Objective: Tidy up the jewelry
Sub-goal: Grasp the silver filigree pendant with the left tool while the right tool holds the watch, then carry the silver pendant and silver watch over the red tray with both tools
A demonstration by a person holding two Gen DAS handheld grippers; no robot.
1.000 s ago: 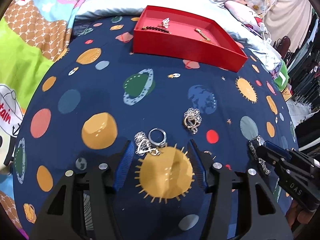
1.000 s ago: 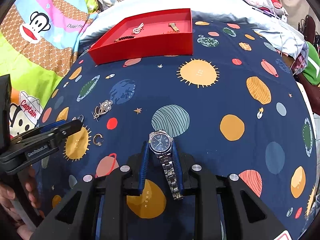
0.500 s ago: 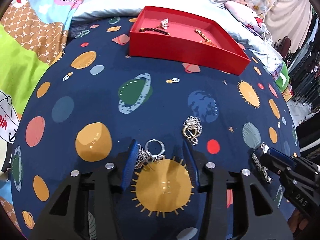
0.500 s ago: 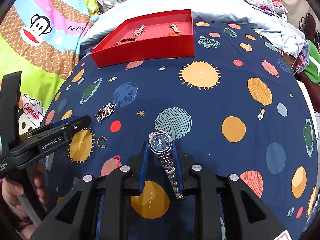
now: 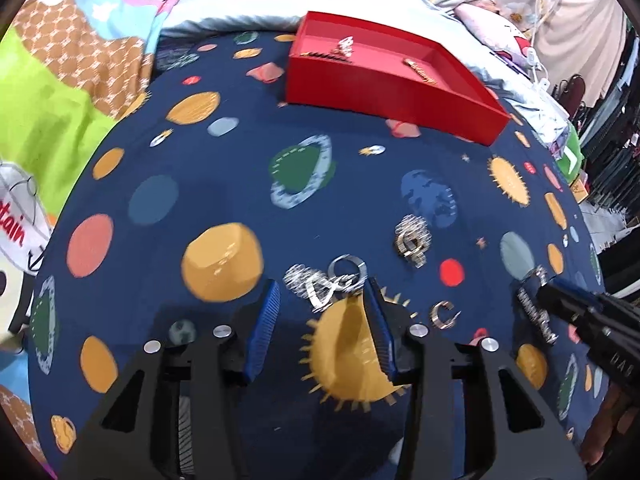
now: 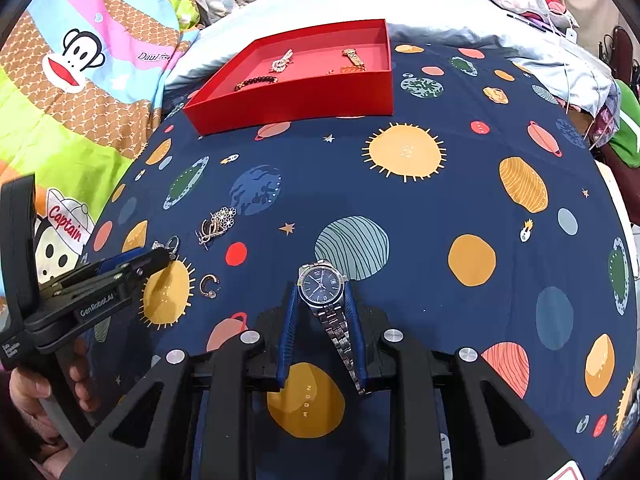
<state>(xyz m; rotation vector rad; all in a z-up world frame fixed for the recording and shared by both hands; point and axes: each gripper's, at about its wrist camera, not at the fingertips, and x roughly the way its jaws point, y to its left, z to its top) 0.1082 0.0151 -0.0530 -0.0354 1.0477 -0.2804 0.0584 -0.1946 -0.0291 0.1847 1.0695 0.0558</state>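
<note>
A silver watch with a blue dial is clamped between my right gripper's blue fingers, its band trailing back; it also shows at the right edge of the left wrist view. My left gripper is open over the dark blue space-print cloth, its fingertips on either side of a tangle of silver jewelry with a ring. A flower-shaped brooch and a C-shaped earring lie to its right. A red tray at the back holds a bead bracelet, a sparkly piece and a gold piece.
The cloth covers a bed. A bright cartoon monkey blanket lies to the left. Pillows and bedding sit behind the tray. Clothes and dark furniture stand at the right edge.
My left gripper has moved forward and narrowed around the silver ring tangle. The right gripper has stayed shut on the watch, almost still.
</note>
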